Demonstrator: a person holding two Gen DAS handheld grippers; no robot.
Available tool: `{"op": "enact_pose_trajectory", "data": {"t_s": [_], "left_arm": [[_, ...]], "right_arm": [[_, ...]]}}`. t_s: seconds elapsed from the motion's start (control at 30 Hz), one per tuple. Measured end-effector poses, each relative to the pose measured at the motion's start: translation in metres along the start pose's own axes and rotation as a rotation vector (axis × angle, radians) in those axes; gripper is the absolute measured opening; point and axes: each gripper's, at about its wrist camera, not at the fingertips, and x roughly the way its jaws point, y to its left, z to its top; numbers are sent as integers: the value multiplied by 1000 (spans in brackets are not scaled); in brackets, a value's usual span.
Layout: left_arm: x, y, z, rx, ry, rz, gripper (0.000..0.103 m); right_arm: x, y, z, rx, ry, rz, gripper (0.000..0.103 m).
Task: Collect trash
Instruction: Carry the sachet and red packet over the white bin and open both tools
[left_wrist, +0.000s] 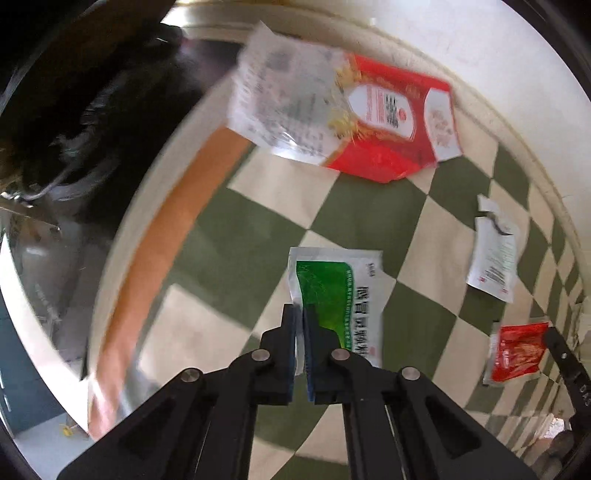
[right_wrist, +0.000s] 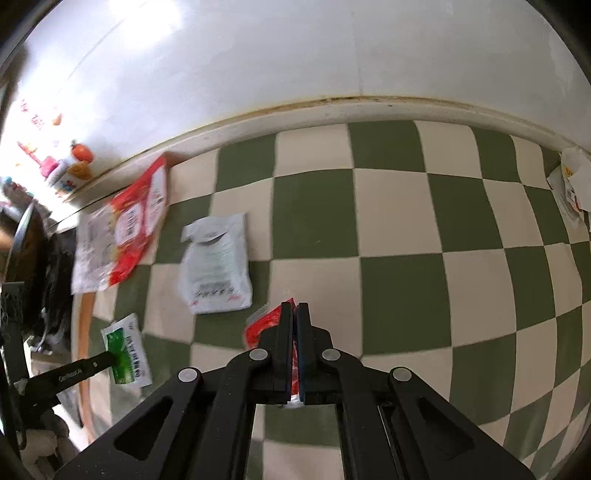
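Left gripper (left_wrist: 300, 314) clamped on green sachet (left_wrist: 332, 291), right gripper (right_wrist: 294, 312) clamped on red sachet (right_wrist: 267, 323), toys (right_wrist: 68, 170) only in right view, green-cream checkered tabletop (right_wrist: 399, 236), white wall (right_wrist: 295, 55).

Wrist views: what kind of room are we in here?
Probably a home kitchen or dining corner. A table under a green-and-cream checkered cloth stands against a white wall, small colourful jars sit along the ledge, and snack and medicine wrappers such as the green sachet lie on the cloth.
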Motion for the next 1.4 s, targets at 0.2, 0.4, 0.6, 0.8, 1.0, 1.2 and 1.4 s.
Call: {"op": "enact_pose_trajectory", "data": {"t_s": [0.2,0.4,0.6,0.8,1.0,1.2,1.4], "left_arm": [[-62,46,-32,-65,-100,-25,2],[-113,116,-64,-164,-180,-19,2],[-148,203,-125,-290,-238,35,2],[-164,311,-213,-484,-243,120,2],[-141,418,-308,-700,-187,175,2],[-51,519,-386,-891,-73,171,2],[106,593,-433,-1017,46,72,2]], "right_arm": [[-35,37,-24,-82,21,100,1],[-65,99,-45,-184,21,200,1],[-92,189,-89,-339,29,312,1],[-95,296,-174,-542,112,427,1],[-61,388,-297,-727,260,482,1],[21,458,-437,-880,393,467,1],[170,493,-569,-923,522,436,1]]}}
